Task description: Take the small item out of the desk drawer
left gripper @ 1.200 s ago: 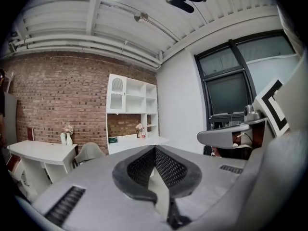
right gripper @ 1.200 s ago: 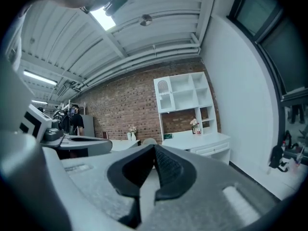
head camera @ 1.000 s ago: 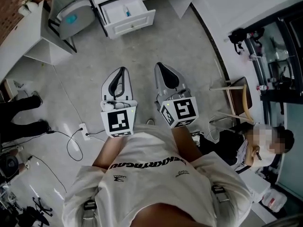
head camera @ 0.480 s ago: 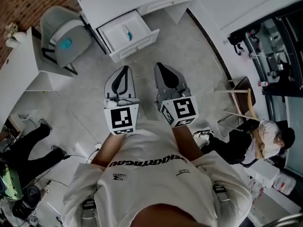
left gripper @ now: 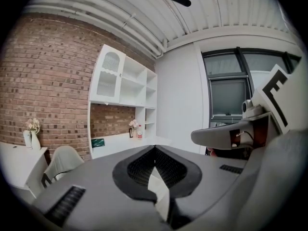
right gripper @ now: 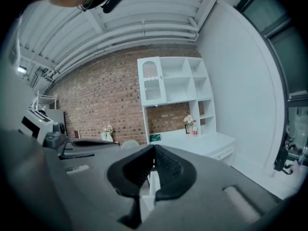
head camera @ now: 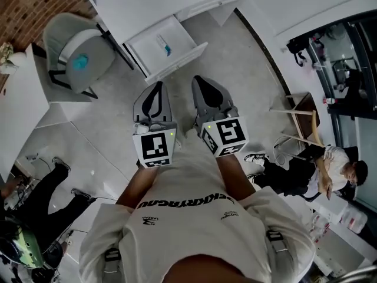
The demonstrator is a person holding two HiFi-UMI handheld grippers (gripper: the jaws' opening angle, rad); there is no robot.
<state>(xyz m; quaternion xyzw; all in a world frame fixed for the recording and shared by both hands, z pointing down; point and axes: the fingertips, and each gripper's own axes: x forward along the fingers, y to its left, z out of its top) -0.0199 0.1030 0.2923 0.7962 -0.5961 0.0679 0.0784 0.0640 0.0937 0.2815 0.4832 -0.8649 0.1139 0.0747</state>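
Ahead of us, under the white worktop (head camera: 144, 2): one drawer (head camera: 177, 62), pulled open, front panel facing us.

Contents, as far as we can see: one small item (head camera: 166, 45), slim, teal with some white. It lies flat on the drawer's pale bottom, toward the right side and clear of the walls. It is too small for us to say what it is.

Handling, our estimate: light, and likely stiff plastic or a small packet. It does not look fragile, but it may skate on the smooth drawer bottom if nudged. We would take it across its narrow width at mid-length, coming down from above, with the jaws straddling it before they close.

Left gripper (head camera: 156, 87): jaws together, nothing between them.

Right gripper (head camera: 198, 82): jaws together, likewise empty.

Both are held side by side, pointing toward the drawer and well short of it, with neither over the item. We judge the jaws must part before any pickup.

Also noted: grey chair (head camera: 79, 52), left of the drawer and apart from it.
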